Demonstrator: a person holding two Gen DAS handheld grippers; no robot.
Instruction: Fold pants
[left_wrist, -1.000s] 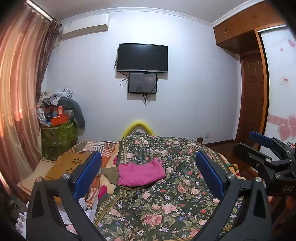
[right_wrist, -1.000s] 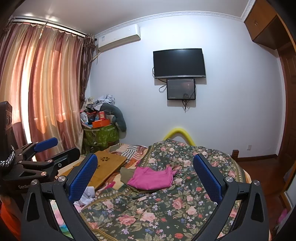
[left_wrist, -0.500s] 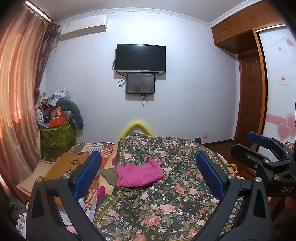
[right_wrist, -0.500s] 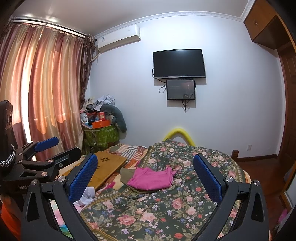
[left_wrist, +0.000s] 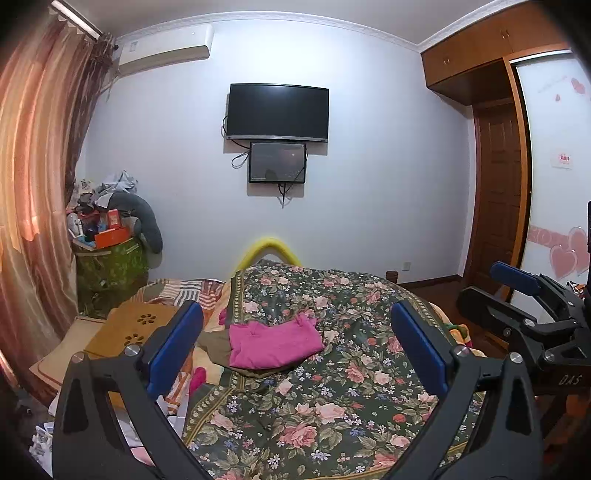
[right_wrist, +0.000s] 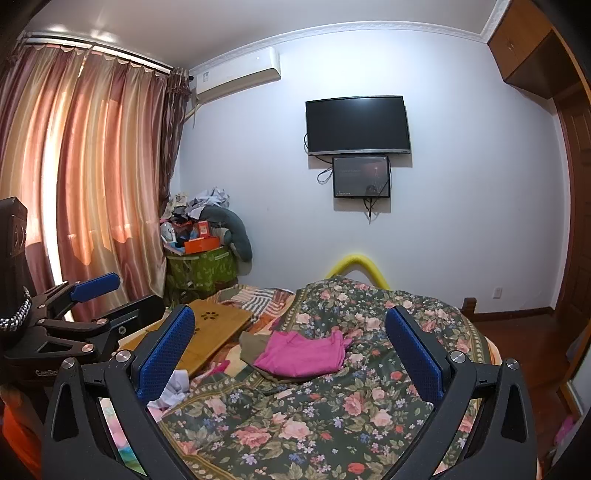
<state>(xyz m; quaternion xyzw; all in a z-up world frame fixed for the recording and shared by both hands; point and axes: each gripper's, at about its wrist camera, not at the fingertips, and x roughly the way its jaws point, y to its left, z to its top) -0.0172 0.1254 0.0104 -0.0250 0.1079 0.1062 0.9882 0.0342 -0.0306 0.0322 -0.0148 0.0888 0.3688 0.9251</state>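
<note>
Folded pink pants (left_wrist: 275, 343) lie on an olive-brown garment (left_wrist: 216, 345) on the floral bedspread (left_wrist: 332, 398), far ahead of both grippers. They also show in the right wrist view (right_wrist: 301, 354). My left gripper (left_wrist: 295, 343) is open and empty, held above the near end of the bed. My right gripper (right_wrist: 291, 343) is open and empty at about the same height. Each gripper appears at the edge of the other's view: the right gripper (left_wrist: 524, 295) and the left gripper (right_wrist: 88, 295).
A wooden lap desk (right_wrist: 214, 328) and loose clothes lie on the bed's left side. A green hamper (left_wrist: 110, 269) piled with items stands by the curtain (right_wrist: 92, 184). A TV (left_wrist: 277, 112) hangs on the far wall. A wardrobe and door (left_wrist: 495, 206) are at the right.
The left gripper's view has shifted slightly, with the room drifting left and down in frame. The right gripper has hardly moved. The pants have not moved.
</note>
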